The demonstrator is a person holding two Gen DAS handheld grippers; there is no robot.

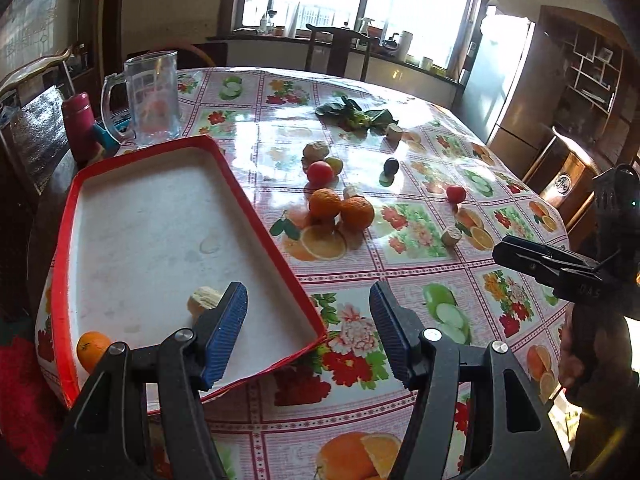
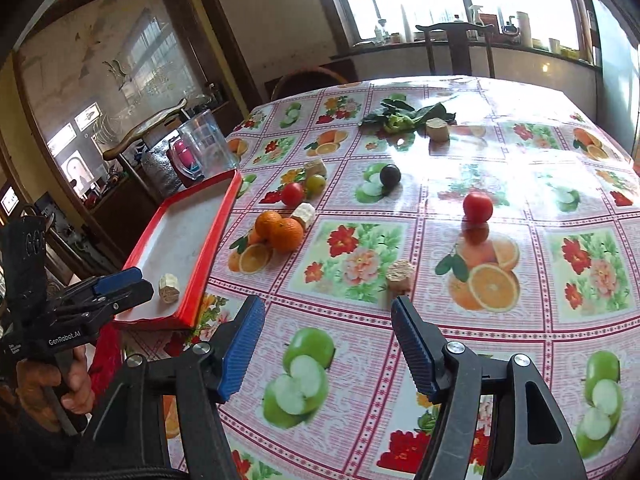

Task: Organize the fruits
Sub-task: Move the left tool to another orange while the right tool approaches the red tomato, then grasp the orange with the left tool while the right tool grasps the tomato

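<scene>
Currently, the left gripper (image 1: 308,332) is held with its blue-padded fingers (image 1: 226,332) spread apart and nothing between them, above the near corner of the red-rimmed tray (image 1: 264,200). Just beside the left finger, a pale cut chunk (image 1: 204,300) is seen lying in the tray, and an orange (image 1: 93,350) is seen in the tray's near left corner.

The right gripper (image 2: 328,344) is likewise held with its fingers apart and unloaded, over the patterned cloth of the desk (image 2: 560,320). Just ahead of its right fingertip, a cork-like piece (image 2: 401,274) rests on the desk. Farther out, a red tomato (image 2: 477,207) stands alone. To the left, near the tray's long edge, two oranges (image 2: 280,230) lie touching, with a pale block (image 2: 303,213) just behind them. Beyond these, a second tomato (image 2: 292,193), a green fruit (image 2: 316,182) and a dark fruit (image 2: 390,175) are seen. Leafy greens (image 2: 404,116) lie at the far side.
</scene>
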